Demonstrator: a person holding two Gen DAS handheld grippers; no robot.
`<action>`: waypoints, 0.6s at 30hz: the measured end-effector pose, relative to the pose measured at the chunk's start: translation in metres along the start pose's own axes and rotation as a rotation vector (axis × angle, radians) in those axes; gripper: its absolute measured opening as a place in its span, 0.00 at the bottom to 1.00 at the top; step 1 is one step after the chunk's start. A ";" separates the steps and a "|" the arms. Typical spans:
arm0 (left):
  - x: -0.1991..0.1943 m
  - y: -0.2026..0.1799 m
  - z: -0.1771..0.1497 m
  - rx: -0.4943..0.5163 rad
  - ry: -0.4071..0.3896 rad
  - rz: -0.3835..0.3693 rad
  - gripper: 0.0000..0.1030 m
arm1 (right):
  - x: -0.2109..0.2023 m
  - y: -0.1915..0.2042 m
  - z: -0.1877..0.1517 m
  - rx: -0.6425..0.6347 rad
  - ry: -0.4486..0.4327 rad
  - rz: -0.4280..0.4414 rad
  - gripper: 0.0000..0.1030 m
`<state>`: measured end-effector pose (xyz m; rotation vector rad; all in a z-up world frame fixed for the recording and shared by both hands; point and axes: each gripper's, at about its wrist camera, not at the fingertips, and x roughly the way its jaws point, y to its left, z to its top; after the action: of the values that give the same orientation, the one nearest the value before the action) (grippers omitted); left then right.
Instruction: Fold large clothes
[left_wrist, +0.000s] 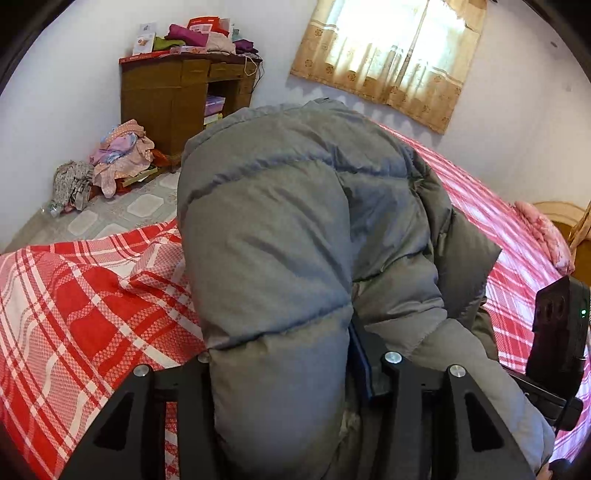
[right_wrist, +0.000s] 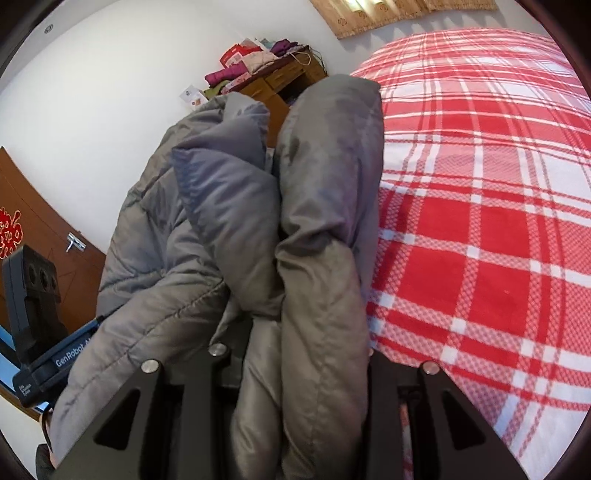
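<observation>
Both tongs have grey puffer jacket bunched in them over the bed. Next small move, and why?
Probably lower both hands and lay the grey puffer jacket onto the red plaid bedspread. The left tongs and right tongs each have a thick padded fold between the fingers, and the jacket stands bunched up instead of lying flat, so it needs setting down and smoothing before any clean fold.

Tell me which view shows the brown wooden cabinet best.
Left wrist view: the brown wooden cabinet stands nearly whole against the wall. In the right wrist view only its cluttered top shows behind the grey padded jacket.
</observation>
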<state>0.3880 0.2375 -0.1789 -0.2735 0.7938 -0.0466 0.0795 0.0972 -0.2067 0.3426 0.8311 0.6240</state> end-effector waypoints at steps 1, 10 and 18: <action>0.001 -0.005 0.000 0.022 0.003 0.011 0.48 | -0.001 -0.001 -0.001 0.001 0.000 -0.002 0.31; 0.007 -0.018 -0.005 0.119 0.028 0.032 0.53 | -0.014 0.001 0.002 0.065 0.004 -0.011 0.40; 0.008 -0.024 -0.006 0.153 0.018 0.061 0.54 | -0.100 0.042 0.052 -0.080 -0.189 -0.123 0.53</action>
<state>0.3906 0.2117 -0.1818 -0.1043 0.8118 -0.0522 0.0529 0.0634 -0.0941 0.2710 0.6397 0.5003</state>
